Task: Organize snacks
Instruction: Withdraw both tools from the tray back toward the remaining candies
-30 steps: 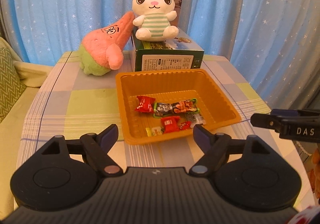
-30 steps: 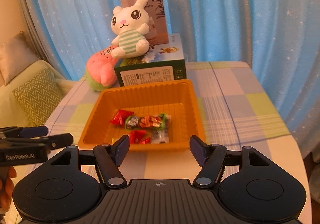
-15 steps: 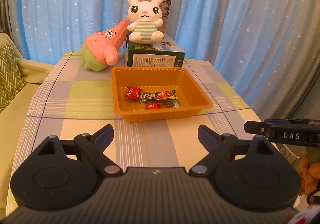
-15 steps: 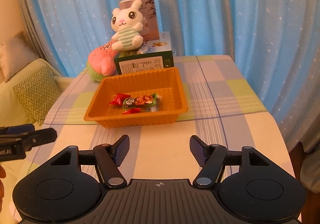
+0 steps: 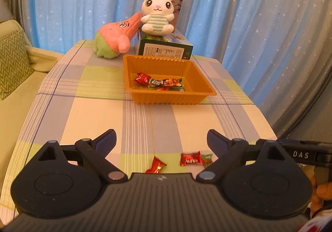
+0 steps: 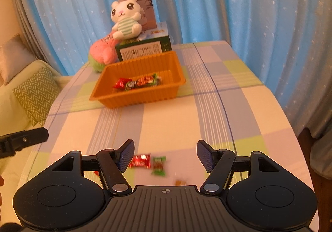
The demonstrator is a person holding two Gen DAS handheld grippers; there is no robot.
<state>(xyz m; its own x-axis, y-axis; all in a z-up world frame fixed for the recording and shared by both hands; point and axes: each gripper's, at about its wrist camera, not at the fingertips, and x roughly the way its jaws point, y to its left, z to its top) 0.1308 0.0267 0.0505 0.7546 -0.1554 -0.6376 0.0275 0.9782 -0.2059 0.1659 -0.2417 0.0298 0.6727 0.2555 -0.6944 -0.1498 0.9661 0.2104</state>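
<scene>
At the table's near edge lie my loose candies (image 6: 143, 161), wrappers crosswise, just ahead of my right gripper (image 6: 165, 154), half open and empty. My left gripper (image 5: 161, 140), jaws just widened, holds nothing. The orange tray (image 5: 207, 88) sits mid-table.

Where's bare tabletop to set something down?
Bare: the stretch between the orange tray and the loose candies, plus the cloth right of the tray to the table edge. Crowded: behind the tray, with box and plush toys.
</scene>
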